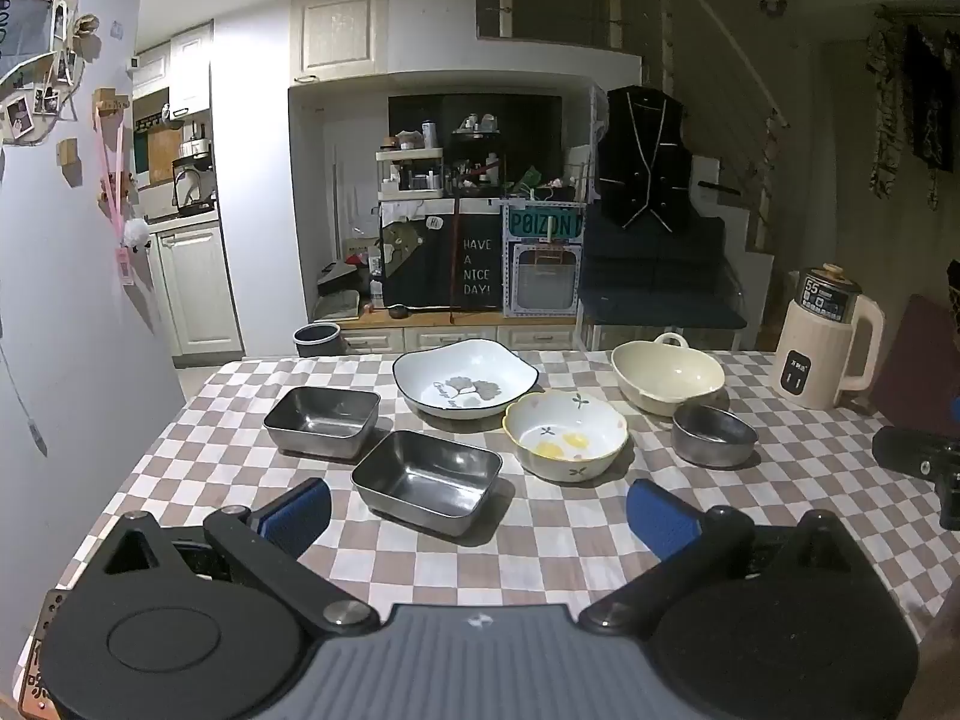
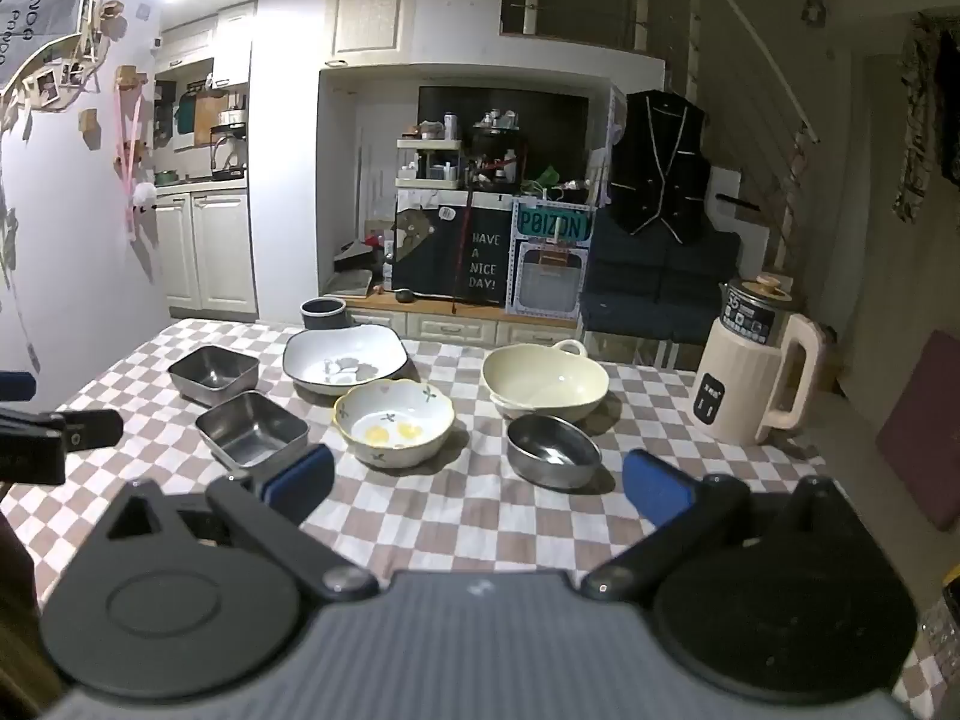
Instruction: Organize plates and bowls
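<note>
Six dishes are sitting separately on the checkered table (image 1: 180,438), none stacked, so we are judging the task barely begun. We are holding the left gripper (image 1: 477,507) spread wide and empty just short of the near steel tray (image 1: 427,480); the right gripper (image 2: 477,480), likewise agape, is facing the round steel bowl (image 2: 553,450) mid-table.

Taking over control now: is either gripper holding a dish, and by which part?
Nothing is held. The left gripper and right gripper are both open above the table.
</note>
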A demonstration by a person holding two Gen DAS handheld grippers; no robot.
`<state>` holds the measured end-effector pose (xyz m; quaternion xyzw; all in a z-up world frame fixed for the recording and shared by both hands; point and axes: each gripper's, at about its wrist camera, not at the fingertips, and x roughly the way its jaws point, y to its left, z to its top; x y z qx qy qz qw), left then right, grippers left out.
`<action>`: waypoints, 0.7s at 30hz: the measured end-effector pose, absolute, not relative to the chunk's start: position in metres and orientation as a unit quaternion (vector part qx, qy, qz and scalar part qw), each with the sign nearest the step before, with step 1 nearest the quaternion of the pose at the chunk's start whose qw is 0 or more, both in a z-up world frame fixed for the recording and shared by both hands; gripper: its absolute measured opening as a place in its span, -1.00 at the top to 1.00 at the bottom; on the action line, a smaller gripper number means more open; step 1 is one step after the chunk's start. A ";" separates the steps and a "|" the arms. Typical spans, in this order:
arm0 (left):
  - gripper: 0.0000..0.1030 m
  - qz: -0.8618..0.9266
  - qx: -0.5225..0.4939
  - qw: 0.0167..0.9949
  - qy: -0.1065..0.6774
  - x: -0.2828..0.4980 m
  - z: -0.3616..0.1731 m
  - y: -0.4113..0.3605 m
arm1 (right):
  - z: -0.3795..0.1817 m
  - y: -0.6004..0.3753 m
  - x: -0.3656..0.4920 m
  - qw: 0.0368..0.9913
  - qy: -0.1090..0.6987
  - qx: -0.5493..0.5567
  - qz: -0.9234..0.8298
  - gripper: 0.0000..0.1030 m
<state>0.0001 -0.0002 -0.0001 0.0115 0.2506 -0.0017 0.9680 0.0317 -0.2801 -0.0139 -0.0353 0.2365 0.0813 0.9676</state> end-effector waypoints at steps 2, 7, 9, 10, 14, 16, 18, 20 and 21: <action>-1.00 -0.002 0.011 0.968 0.251 0.000 0.000 0.000 | -0.014 -0.280 0.032 0.967 0.239 -0.041 0.080 -1.00; -1.00 -0.003 0.011 0.968 0.250 0.000 0.000 0.000 | -0.014 -0.280 0.031 0.967 0.240 -0.039 0.081 -1.00; -1.00 -0.003 0.010 0.968 0.250 0.000 0.000 0.000 | -0.014 -0.280 0.032 0.967 0.240 -0.039 0.081 -1.00; -1.00 -0.003 0.009 0.968 0.250 0.000 0.000 0.000 | -0.014 -0.280 0.030 0.967 0.239 -0.039 0.081 -1.00; -1.00 -0.004 0.009 0.968 0.249 0.000 0.000 0.000 | -0.014 -0.279 0.030 0.967 0.239 -0.039 0.081 -1.00; -1.00 -0.003 0.007 0.968 0.249 0.000 0.000 0.000 | -0.014 -0.279 0.031 0.967 0.239 -0.040 0.081 -1.00; -1.00 -0.003 0.007 0.968 0.249 0.000 0.000 0.000 | -0.014 -0.279 0.032 0.967 0.240 -0.039 0.081 -1.00; -1.00 -0.003 0.007 0.968 0.249 0.000 0.000 0.000 | -0.014 -0.280 0.032 0.967 0.240 -0.039 0.080 -1.00; -1.00 -0.004 0.007 0.968 0.249 0.000 0.000 0.000 | -0.014 -0.280 0.031 0.967 0.239 -0.040 0.081 -1.00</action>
